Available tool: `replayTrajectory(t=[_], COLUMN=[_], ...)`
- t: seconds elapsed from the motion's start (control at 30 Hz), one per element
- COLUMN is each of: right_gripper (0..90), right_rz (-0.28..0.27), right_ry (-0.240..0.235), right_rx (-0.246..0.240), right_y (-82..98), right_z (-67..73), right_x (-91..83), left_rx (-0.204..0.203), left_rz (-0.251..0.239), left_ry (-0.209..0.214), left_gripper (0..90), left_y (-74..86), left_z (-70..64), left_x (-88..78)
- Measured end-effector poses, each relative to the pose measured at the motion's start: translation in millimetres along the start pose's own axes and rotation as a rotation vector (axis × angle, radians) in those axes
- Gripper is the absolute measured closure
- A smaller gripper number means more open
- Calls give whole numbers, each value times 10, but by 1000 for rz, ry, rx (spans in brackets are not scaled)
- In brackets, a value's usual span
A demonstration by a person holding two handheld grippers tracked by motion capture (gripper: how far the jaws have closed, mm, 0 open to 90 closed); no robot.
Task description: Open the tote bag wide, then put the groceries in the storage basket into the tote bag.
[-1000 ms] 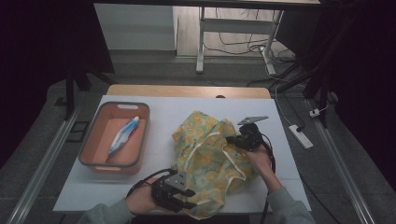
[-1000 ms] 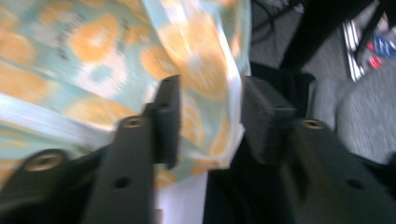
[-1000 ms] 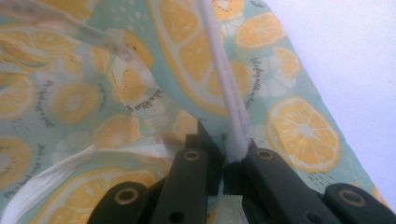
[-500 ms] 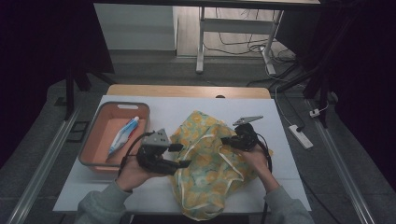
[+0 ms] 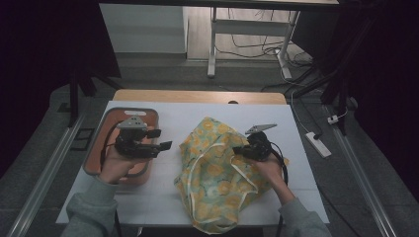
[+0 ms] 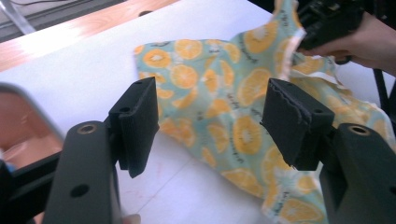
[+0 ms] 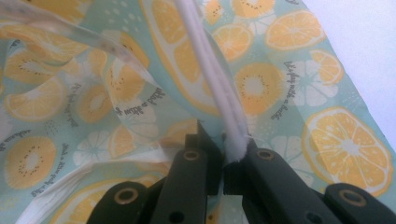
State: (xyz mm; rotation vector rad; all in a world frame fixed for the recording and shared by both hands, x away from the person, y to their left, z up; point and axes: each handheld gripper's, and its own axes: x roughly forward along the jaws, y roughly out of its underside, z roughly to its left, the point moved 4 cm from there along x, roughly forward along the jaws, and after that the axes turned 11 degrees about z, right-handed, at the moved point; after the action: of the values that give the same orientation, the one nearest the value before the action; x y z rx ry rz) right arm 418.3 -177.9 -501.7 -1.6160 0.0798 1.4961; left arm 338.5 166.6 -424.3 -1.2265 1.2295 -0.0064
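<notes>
On white table point(image 5: 163, 197) under dark room: right tool point(image 7: 223, 161) clamped on bag point(image 5: 217, 173), left tool point(image 6: 210, 121) apart.

Left tool point(image 5: 165, 139): held level above the tabletop, pointing toward the right hand; its jaws have just been opening and stand apart with nothing between them.
Left hand point(image 5: 116, 165): grips the tool from beneath, forearm rising from the bottom edge.
Right tool point(image 5: 236, 151): jaws closed tight, pinching a white strap point(image 7: 219, 93).
Right hand point(image 5: 269, 168): wrapped around the tool's rear.
</notes>
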Motion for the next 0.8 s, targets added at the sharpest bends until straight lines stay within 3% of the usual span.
replayTrajectory(t=[0.1,0.37,0.5,0.8], right_gripper=[884,885,885,884], right_rz=[0,-3,-3,5], right_ry=[-3,-4,-2,-2], right_rx=[-1,-8,-9,-8], right_y=[8,9,7,17], right_z=[4,15,16,25], right_x=[-7,-13,-14,-2], left_rx=[-23,-111,-143,-216], left_rz=[22,53,95,178], left_ry=[-47,-120,-196,-307], left_gripper=[358,350,334,307], left_y=[40,172,244,380], left_z=[122,472,623,942], left_x=[-10,-26,-8,57])
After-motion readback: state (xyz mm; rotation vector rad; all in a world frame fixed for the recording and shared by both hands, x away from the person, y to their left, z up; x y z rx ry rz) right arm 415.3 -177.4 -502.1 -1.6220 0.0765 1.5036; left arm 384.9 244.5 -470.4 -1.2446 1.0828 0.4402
